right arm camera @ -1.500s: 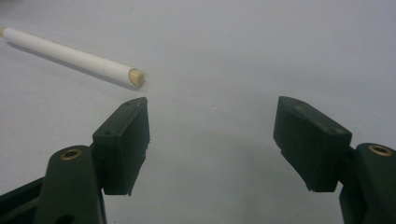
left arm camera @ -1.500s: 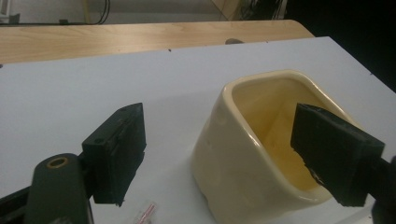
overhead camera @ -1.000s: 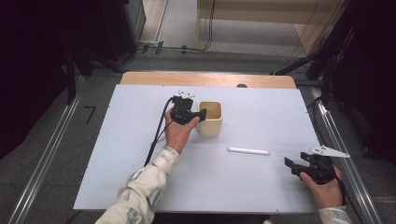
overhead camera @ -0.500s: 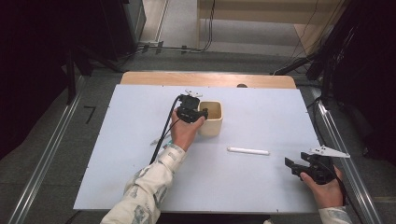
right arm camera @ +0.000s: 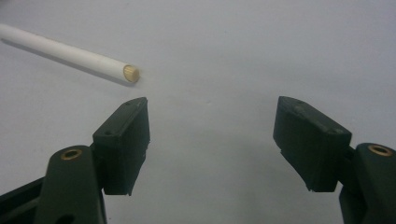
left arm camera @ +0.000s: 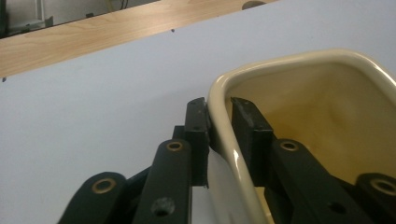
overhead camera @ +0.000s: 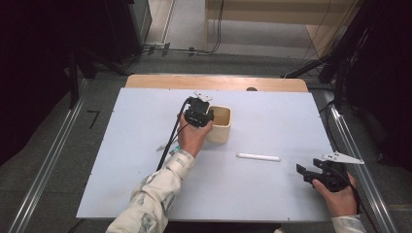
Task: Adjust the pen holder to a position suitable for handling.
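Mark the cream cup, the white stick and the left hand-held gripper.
cream cup (overhead camera: 221, 130): high view, outer side wall.
white stick (overhead camera: 258, 157): high view, mid-length of the shaft.
left hand-held gripper (left arm camera: 219, 122): left gripper view, between the fingertips, on the cup's rim.

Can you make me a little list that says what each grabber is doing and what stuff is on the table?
left gripper: jaws have just been closing, now pinching the wall of the cream cup, one jaw inside, one outside
right gripper: open, nothing between its jaws, low over the table
white stick: lying flat, apart from the cup and both grippers
table: pale blue top with a wooden strip along the far edge
cup's inside: looks empty
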A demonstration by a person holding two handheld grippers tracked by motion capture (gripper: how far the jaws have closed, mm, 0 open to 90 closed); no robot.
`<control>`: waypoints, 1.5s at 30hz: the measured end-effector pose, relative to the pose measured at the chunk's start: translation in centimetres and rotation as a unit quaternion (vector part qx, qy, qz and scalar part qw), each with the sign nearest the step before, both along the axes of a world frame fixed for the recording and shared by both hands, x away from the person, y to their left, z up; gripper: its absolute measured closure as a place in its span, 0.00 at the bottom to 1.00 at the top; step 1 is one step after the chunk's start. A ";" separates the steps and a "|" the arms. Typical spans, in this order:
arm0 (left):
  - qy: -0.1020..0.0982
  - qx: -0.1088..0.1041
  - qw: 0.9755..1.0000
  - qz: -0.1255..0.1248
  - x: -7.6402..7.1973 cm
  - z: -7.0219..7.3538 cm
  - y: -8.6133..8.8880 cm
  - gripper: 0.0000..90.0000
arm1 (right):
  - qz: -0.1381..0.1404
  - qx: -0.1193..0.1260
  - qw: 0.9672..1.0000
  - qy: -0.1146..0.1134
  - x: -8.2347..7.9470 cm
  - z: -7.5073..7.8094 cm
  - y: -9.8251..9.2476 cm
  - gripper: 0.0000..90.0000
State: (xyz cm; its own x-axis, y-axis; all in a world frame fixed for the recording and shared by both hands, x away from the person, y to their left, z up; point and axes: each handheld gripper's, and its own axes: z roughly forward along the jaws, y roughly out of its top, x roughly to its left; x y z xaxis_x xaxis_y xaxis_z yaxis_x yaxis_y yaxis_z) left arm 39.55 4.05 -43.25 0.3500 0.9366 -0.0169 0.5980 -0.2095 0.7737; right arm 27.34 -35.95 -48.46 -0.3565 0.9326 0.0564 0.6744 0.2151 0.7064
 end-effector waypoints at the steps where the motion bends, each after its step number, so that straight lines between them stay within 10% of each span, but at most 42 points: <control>1: 0.000 -0.001 1.000 -0.003 0.0 0.1 -0.1 0.88 | 0.000 0.000 1.000 0.000 0.0 0.0 0.0 0.29; 45: 0.002 -0.015 0.999 0.045 2.7 0.6 2.8 0.94 | -0.002 0.002 1.000 0.002 0.0 0.0 -0.2 0.29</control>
State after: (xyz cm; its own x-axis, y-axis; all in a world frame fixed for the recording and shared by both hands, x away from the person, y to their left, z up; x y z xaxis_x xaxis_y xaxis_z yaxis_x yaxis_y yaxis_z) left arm 42.26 6.89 -42.68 0.2634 0.9636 -0.0461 0.6170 -0.1316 0.7759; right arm 27.30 -36.14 -48.45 -0.3521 0.9340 0.0612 0.6784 0.2096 0.7042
